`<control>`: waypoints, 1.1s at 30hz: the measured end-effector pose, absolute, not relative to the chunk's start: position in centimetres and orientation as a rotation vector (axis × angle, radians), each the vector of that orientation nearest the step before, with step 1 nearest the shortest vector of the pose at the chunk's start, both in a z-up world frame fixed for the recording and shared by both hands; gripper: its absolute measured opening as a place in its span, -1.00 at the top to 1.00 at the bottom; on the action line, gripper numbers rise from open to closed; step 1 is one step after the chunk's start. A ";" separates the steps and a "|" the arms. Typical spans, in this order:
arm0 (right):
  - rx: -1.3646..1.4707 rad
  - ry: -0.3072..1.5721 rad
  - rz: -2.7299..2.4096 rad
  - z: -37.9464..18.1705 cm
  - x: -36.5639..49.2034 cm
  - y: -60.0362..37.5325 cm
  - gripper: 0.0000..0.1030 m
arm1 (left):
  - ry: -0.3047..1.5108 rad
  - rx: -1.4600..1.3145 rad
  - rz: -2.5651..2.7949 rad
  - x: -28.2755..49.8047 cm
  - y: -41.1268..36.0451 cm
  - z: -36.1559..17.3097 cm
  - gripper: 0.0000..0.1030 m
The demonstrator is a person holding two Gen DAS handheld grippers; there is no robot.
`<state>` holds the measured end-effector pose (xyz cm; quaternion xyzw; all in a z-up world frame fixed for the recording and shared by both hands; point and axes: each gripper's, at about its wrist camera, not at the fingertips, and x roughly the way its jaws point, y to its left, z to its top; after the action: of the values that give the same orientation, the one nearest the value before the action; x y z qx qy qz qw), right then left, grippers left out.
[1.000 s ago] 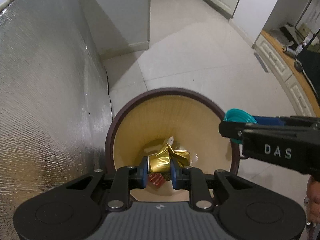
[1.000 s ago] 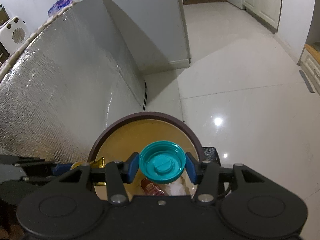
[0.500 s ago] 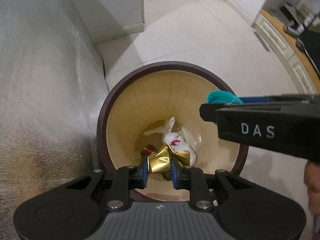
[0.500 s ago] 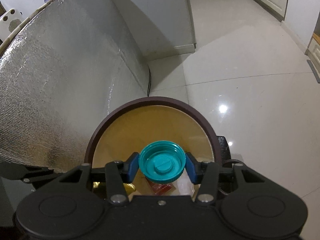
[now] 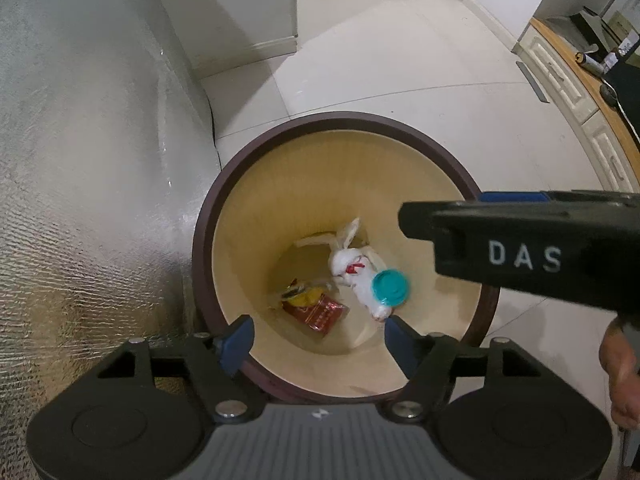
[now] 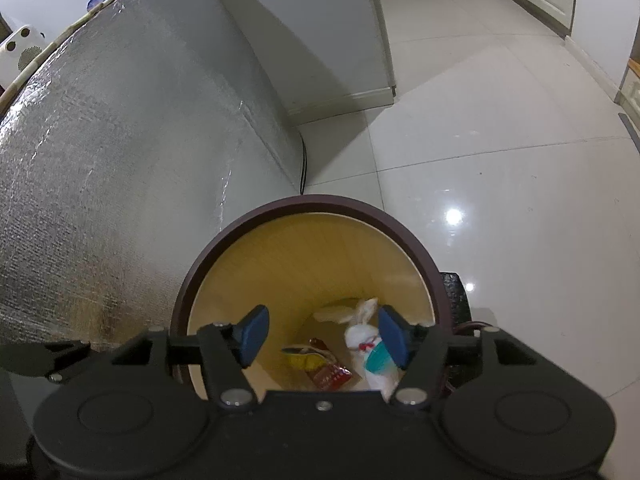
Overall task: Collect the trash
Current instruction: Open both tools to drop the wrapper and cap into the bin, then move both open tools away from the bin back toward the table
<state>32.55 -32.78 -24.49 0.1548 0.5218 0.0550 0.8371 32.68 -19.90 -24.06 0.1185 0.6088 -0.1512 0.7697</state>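
A round bin with a dark brown rim (image 5: 280, 136) (image 6: 248, 224) and a pale wooden inside stands on the floor below both grippers. Inside lie a white knotted bag (image 5: 352, 260) (image 6: 360, 334), a teal lid (image 5: 390, 288) (image 6: 378, 360), a gold wrapper (image 5: 302, 296) (image 6: 302, 358) and a red packet (image 5: 320, 314) (image 6: 330, 376). My left gripper (image 5: 320, 336) is open and empty over the bin's near edge. My right gripper (image 6: 324, 336) is open and empty above the bin; its body (image 5: 520, 256) shows at the right of the left wrist view.
A silver foil-covered surface (image 5: 80, 160) (image 6: 120, 160) rises just left of the bin. A white cabinet (image 5: 240, 8) stands behind it. Glossy tiled floor (image 6: 500, 140) spreads to the right. A counter with drawers (image 5: 580, 92) runs along the far right.
Both grippers have opened. The gold wrapper has dropped from the left gripper and the teal lid from the right gripper into the bin.
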 end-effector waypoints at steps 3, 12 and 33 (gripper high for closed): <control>0.318 1.111 0.119 -24.4 32.4 -32.8 -0.28 | 1.324 0.256 -0.324 32.5 -19.8 -24.0 -0.43; 0.282 1.116 0.141 -24.1 30.9 -32.7 -0.80 | 1.328 0.246 -0.323 31.9 -19.7 -23.8 -0.68; 0.217 1.065 0.097 -20.1 27.1 -34.4 -1.00 | 1.259 0.189 -0.261 29.5 -17.5 -19.6 -1.00</control>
<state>27.10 -34.43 -20.14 0.1033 0.5063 0.0463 0.8549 29.45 -17.50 -19.58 0.0880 0.5862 -0.1216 0.7962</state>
